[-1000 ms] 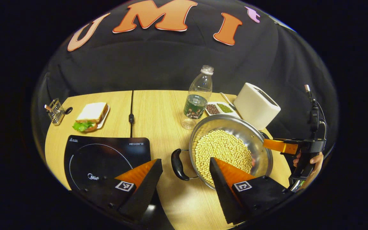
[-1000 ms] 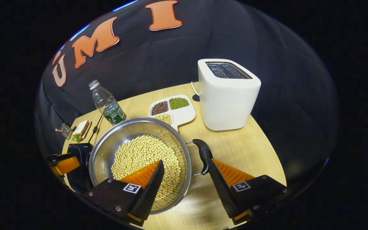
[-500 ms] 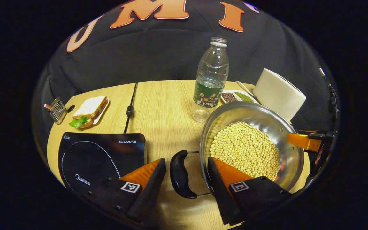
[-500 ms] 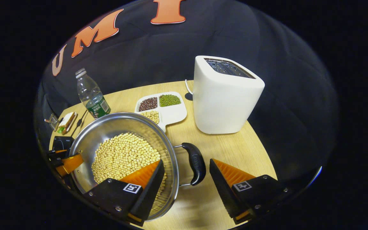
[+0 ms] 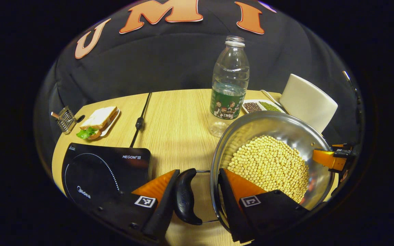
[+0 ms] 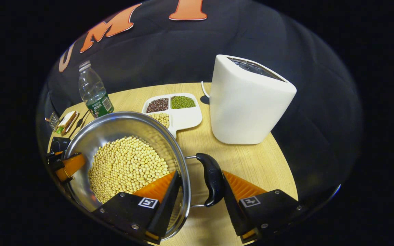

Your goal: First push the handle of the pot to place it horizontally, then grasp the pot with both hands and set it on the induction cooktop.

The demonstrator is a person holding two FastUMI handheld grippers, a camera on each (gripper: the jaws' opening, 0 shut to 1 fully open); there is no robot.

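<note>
- On the worktop [image 5: 180,116], the steel pot [image 5: 279,131] full of pale beans [image 5: 268,165] sits right of the black induction cooktop [image 5: 104,171], apart from it, with a water bottle [image 5: 229,82] and a white toaster [image 6: 248,99] behind.
- Both side handles lie level, so the pushing step looks done; the two-handed grasp is the step in hand.
- Left hand-held gripper [image 5: 197,191] stands spread around the pot's left handle [image 5: 184,198]: one finger touches the handle's outer side, the other sits over the rim above the beans, with a gap left to the handle.
- Right hand-held gripper [image 6: 200,191] likewise straddles the right handle [image 6: 212,179], spread; the outer finger meets the handle, the inner one is inside the rim.
- Neither pinches yet. Next, I judge, both need to close firmly on the handles, then lift evenly and carry the pot left onto the cooktop; tilting could spill the beans.
</note>
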